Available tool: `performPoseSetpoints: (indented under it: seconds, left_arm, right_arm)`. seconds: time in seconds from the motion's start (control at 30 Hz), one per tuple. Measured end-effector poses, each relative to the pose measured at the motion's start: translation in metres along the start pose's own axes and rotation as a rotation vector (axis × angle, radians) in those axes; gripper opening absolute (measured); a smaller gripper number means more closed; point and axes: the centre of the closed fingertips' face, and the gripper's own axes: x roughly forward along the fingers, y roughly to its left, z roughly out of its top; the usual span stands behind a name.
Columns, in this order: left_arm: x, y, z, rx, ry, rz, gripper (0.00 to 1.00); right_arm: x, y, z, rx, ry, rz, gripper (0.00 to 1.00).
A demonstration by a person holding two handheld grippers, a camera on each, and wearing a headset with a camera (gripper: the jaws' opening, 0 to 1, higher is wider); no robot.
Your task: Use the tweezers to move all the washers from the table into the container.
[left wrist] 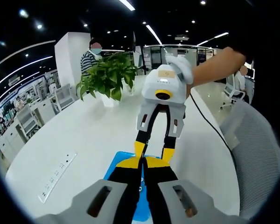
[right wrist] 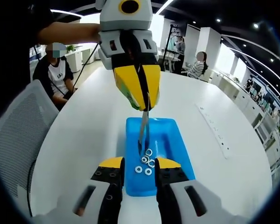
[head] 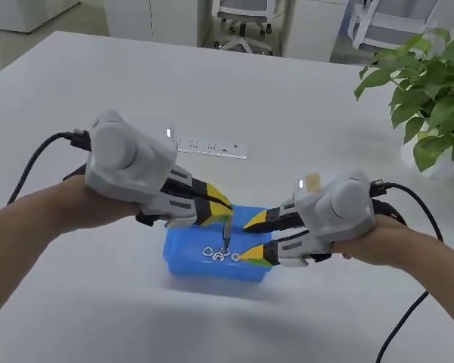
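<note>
A blue container (head: pixel 183 240) sits on the white table with several small metal washers (head: pixel 219 255) lying in it. My left gripper (head: pixel 221 206) is shut on thin metal tweezers (head: pixel 226 234), which point down into the container, their tips among the washers. In the right gripper view the tweezers (right wrist: pixel 143 127) hang from the left gripper (right wrist: pixel 143 105) over the washers (right wrist: pixel 147 165) in the container (right wrist: pixel 170 135). My right gripper (head: pixel 253 237) stands open at the container's right end, its jaws straddling the near wall (right wrist: pixel 141 163) and holding nothing. In the left gripper view the right gripper (left wrist: pixel 153 151) faces my shut jaws.
A white power strip (head: pixel 212 147) lies on the table behind the container. A potted green plant (head: pixel 431 83) stands at the right edge. Office chairs (head: pixel 242 19) stand beyond the far edge. Black cables (head: pixel 38 162) trail from both grippers. People sit in the background (right wrist: pixel 53 70).
</note>
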Motion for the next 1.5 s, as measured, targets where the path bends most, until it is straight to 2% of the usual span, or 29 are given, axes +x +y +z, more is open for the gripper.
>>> performPoseSetpoints:
  seconds: [0.2,0.43,0.83,0.97,1.5]
  left_arm:
    - [-0.007,-0.009,0.005,0.009,0.001,-0.013,0.05]
    - [-0.012,-0.025,0.009,0.019,0.003,-0.046,0.05]
    - [-0.014,-0.052,0.008,0.020,-0.002,-0.105,0.05]
    - [-0.015,-0.060,0.009,0.014,-0.016,-0.128,0.05]
    - [-0.021,-0.070,0.006,0.006,-0.043,-0.168,0.05]
  right_arm:
    - [-0.004,0.006,0.010,-0.011,-0.014,-0.012,0.26]
    - [-0.006,0.017,0.019,-0.035,-0.034,-0.010,0.25]
    - [-0.001,0.044,0.022,-0.067,-0.044,0.032,0.18]
    - [0.001,0.053,0.023,-0.074,-0.048,0.053,0.17]
    - [0.010,0.071,0.029,-0.081,-0.076,0.091,0.11]
